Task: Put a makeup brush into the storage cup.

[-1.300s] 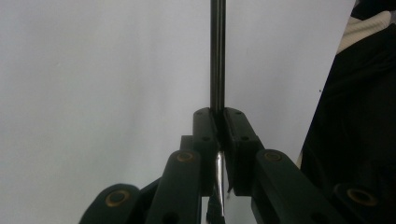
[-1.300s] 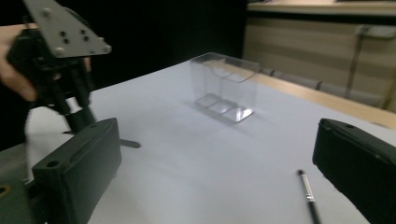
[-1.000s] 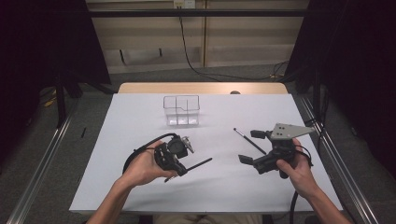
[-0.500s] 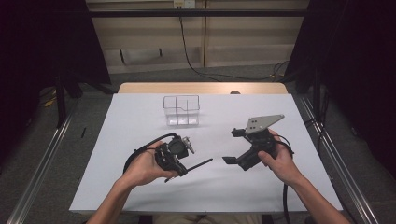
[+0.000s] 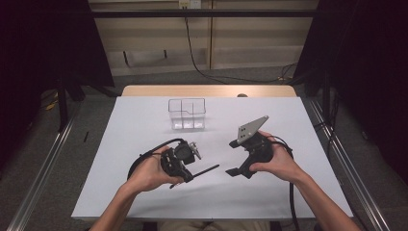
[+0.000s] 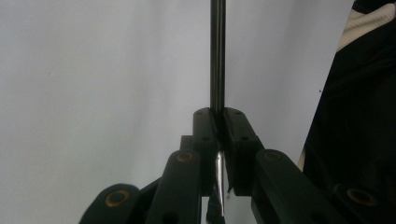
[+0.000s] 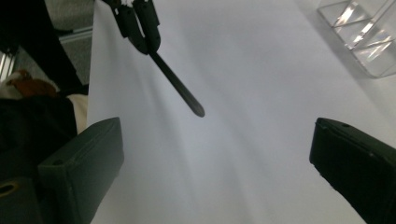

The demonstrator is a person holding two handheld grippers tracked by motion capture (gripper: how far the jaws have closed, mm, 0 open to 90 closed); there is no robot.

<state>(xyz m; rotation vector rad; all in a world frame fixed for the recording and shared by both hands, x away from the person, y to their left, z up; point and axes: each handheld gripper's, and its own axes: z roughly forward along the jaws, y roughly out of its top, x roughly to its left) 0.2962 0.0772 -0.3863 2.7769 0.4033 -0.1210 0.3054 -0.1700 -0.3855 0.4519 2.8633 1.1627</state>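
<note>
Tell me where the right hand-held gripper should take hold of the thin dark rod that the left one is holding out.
Probably the free outer stretch of the rod, near its rounded tip. The left hand-held gripper is shut on the other end, so only that part is bare. The right hand-held gripper already faces it with jaws wide open; bring it in from the tip side, one jaw on each side of the shaft.

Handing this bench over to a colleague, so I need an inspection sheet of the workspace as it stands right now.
Surface: white table cover, flat and bare around the work.
Job's things: thin dark rod clamped in the left gripper, pointing toward the right gripper; clear compartment box upright at the back.
Clutter: nothing seen.
Grippers: left shut on the rod; right jaws wide open, holding nothing.
Cables: black cable loops by the left hand; another trails along the right forearm.
Surroundings: dark curtains, floor rails.
</note>
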